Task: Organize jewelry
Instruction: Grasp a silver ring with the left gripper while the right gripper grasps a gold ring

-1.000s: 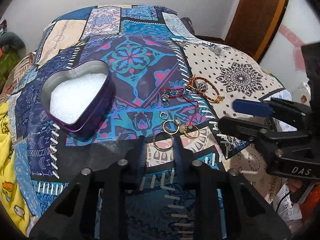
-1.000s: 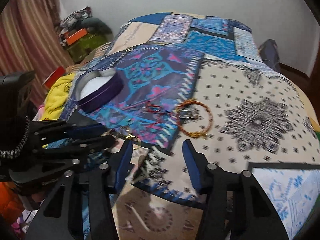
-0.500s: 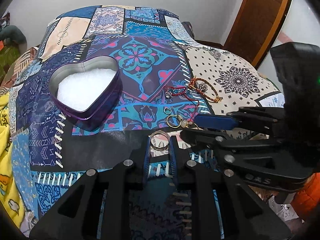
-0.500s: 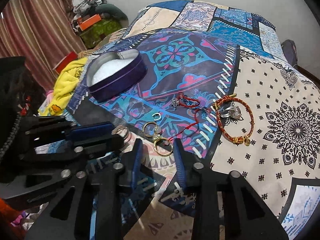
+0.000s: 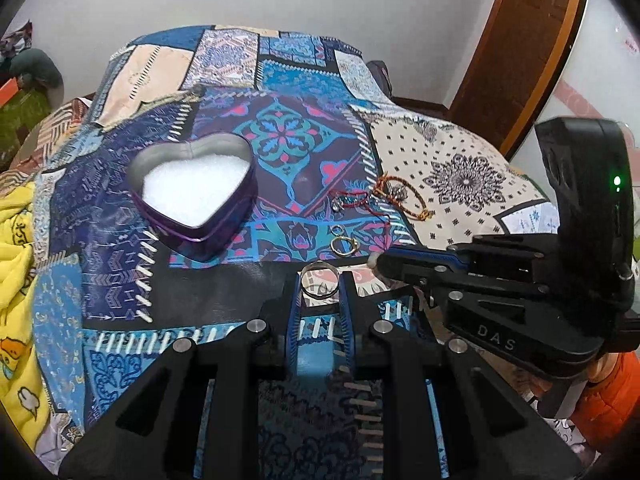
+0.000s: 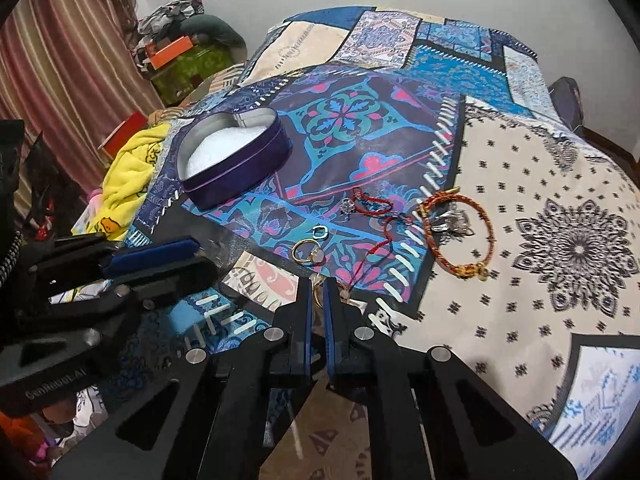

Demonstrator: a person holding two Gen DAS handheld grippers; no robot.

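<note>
Silver ring (image 5: 319, 280) sits clamped in your left jaws; heart tin (image 5: 196, 196) lies ahead-left on the bed, nearer this hand. Right view: your right jaws pinch a gold ring (image 6: 317, 294); tin far ahead-left.

— Walls?
— Plain white wall (image 5: 360, 4) behind bed, w/ small dark item hung near top edge, too cut off to identify. Brown wooden door frame (image 5: 516, 60) at right, dark skirting at its foot.
— Furniture?
— Bed, covered w/ patchwork bedspread (image 6: 540, 184) in blues, purple, cream. Yellow blanket (image 6: 128, 168) bunched along one side.
— Other side of rm?
— Striped reddish curtain (image 6: 60, 72). Pile of clutter in corner beside it: green box (image 6: 192, 68), orange box (image 6: 168, 50) on top, crumpled cloth.
— Light?
— Dim, even, indoor; no window seen.
</note>
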